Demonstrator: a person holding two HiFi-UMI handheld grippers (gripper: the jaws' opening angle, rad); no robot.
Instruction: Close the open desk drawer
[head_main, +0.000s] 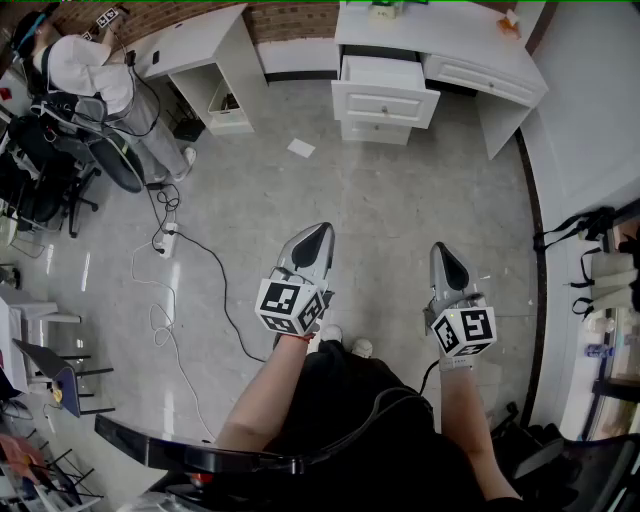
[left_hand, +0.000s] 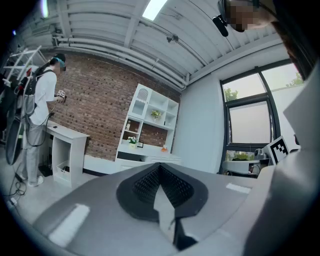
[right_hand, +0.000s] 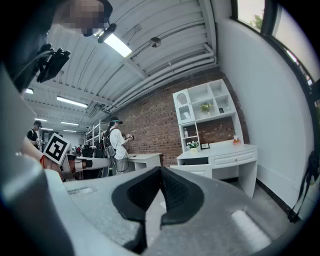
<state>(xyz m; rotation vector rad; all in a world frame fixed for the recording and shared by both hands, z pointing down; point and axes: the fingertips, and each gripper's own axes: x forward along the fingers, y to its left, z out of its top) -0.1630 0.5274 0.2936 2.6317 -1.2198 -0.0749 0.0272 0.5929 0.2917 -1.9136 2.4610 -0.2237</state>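
Note:
The white desk (head_main: 480, 55) stands at the far end of the floor, and its top left drawer (head_main: 385, 92) is pulled out toward me. Both grippers hang well short of it, above the grey floor. My left gripper (head_main: 316, 242) is shut with nothing in it, and my right gripper (head_main: 447, 264) is shut and empty too. In the left gripper view the pads (left_hand: 150, 182) meet, with the desk (left_hand: 150, 159) small and far beyond them. Beyond the right gripper (right_hand: 161, 175) in its own view, the desk (right_hand: 227, 150) and the open drawer (right_hand: 192, 170) are in sight.
A second white desk (head_main: 200, 50) stands at the back left, with a person (head_main: 95, 75) beside it. A sheet of paper (head_main: 301, 148) lies on the floor before the drawer. Cables and a power strip (head_main: 165, 240) trail at the left. Black gear (head_main: 590, 240) lines the right wall.

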